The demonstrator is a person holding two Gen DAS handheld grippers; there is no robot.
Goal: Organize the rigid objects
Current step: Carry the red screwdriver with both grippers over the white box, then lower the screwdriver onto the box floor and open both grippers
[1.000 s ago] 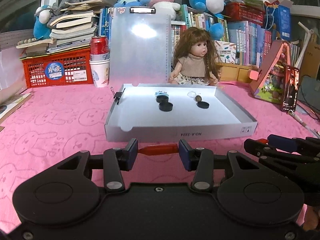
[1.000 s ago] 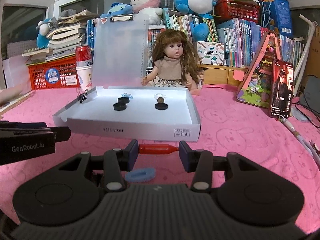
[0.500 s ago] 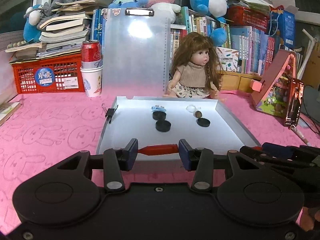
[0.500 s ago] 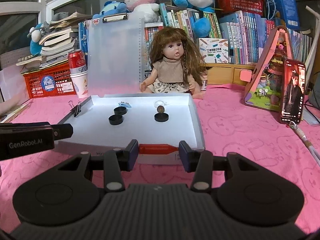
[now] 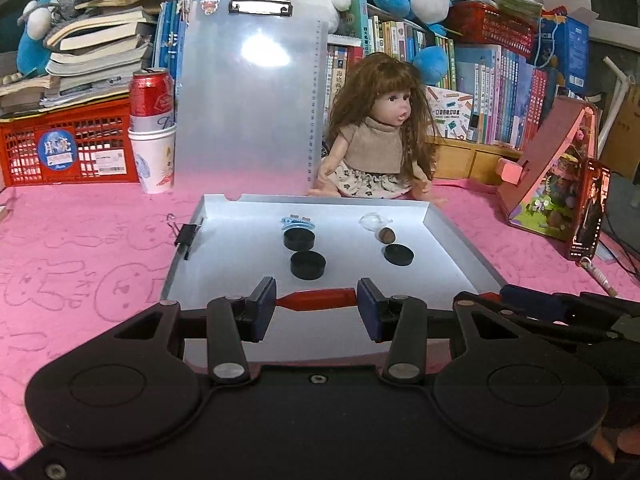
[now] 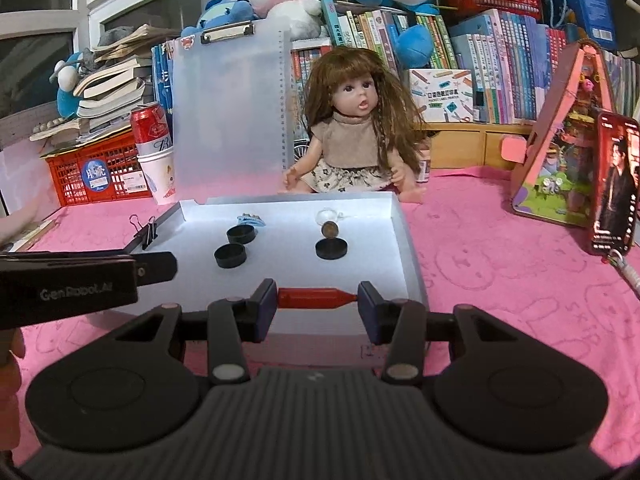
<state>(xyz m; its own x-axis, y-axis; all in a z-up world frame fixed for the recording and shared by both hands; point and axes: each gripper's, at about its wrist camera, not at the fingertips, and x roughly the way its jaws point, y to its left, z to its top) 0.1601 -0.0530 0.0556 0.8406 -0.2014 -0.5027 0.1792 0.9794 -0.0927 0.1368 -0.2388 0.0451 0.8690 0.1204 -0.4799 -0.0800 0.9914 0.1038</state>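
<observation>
Both the left gripper [image 5: 316, 299] and right gripper [image 6: 317, 298] have jaws clamped on a red piece [image 5: 318, 299] each, hovering over the white tray's [image 5: 460, 240] near edge, probably so they drop inside by the black caps [image 5: 307, 265].

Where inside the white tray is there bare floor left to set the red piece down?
Free: the white cardboard tray's near strip, below the three black round caps, and the lane between the two left caps and the right one. Crowded: the far end, with the blue hair clip, clear dome and brown nut. Each gripper holds a red piece.
</observation>
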